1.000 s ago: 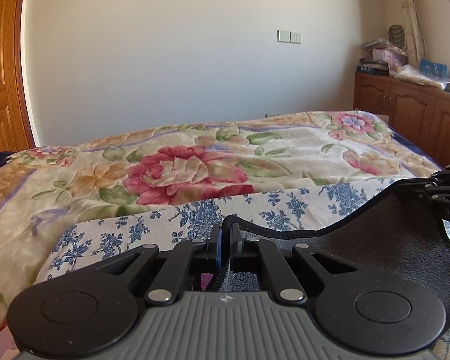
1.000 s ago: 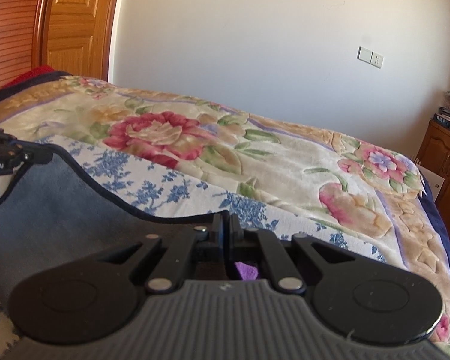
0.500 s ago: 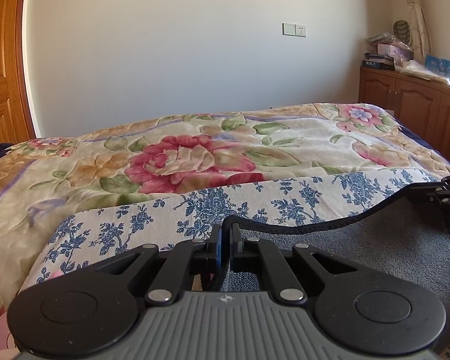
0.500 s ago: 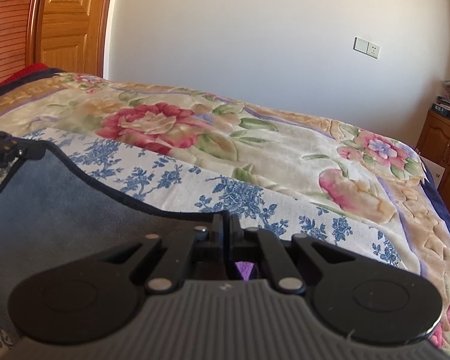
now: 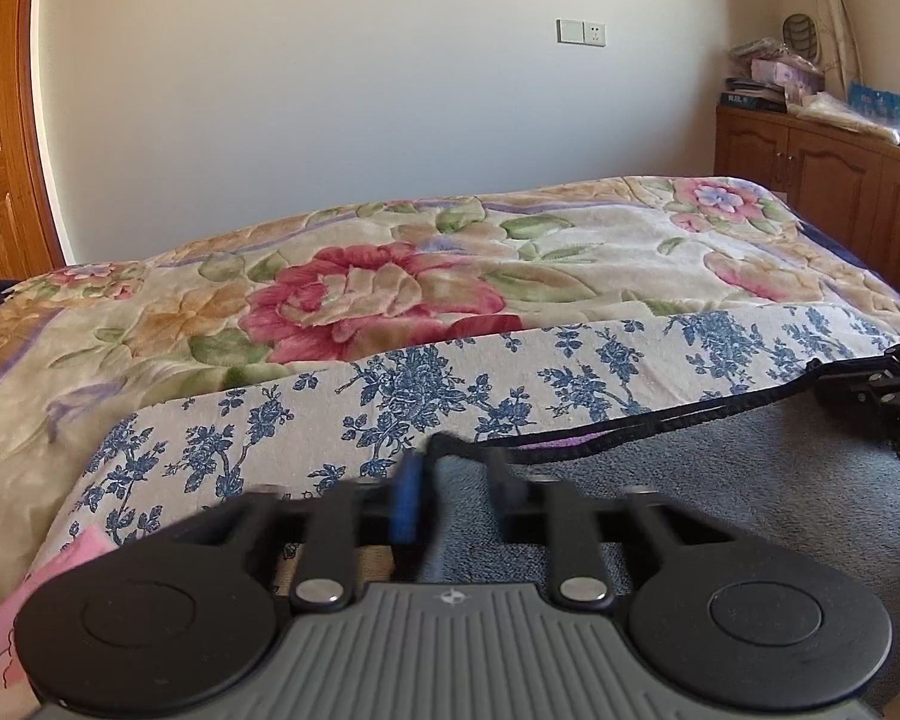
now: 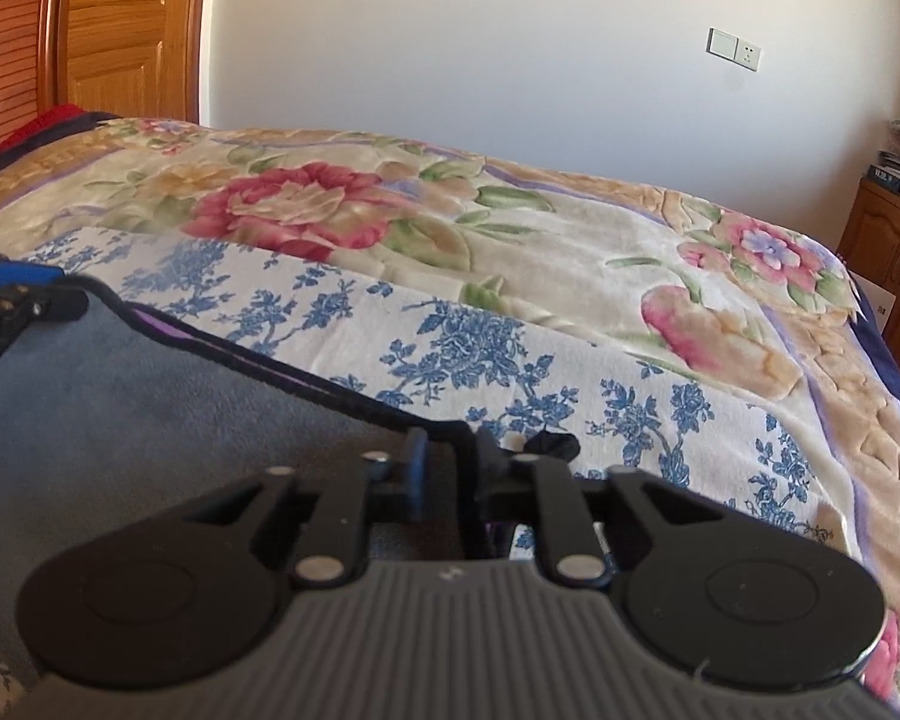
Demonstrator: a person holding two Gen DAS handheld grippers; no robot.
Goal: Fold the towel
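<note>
A dark grey towel point(image 5: 720, 480) with black edging lies on the blue-flowered sheet point(image 5: 450, 384); it also shows in the right wrist view point(image 6: 150, 414). A purple layer peeks out under its far edge. My left gripper point(image 5: 453, 480) stands open around the towel's far left corner, its fingers blurred. My right gripper point(image 6: 450, 462) stands open around the far right corner, the black edge lying between its fingers. Each gripper shows at the edge of the other's view, the right one point(image 5: 894, 384) and the left one point(image 6: 12, 294).
The sheet lies on a floral blanket point(image 5: 390, 288) covering the bed. A wooden cabinet point(image 5: 822, 180) with clutter stands at the far right. A wooden door point(image 6: 126, 30) is at the far left. A pink cloth point(image 5: 60, 576) lies near the left gripper.
Both grippers have opened from shut on the towel's far corners. The towel's raised edge has come down flat onto the sheet, folded over toward the far side.
</note>
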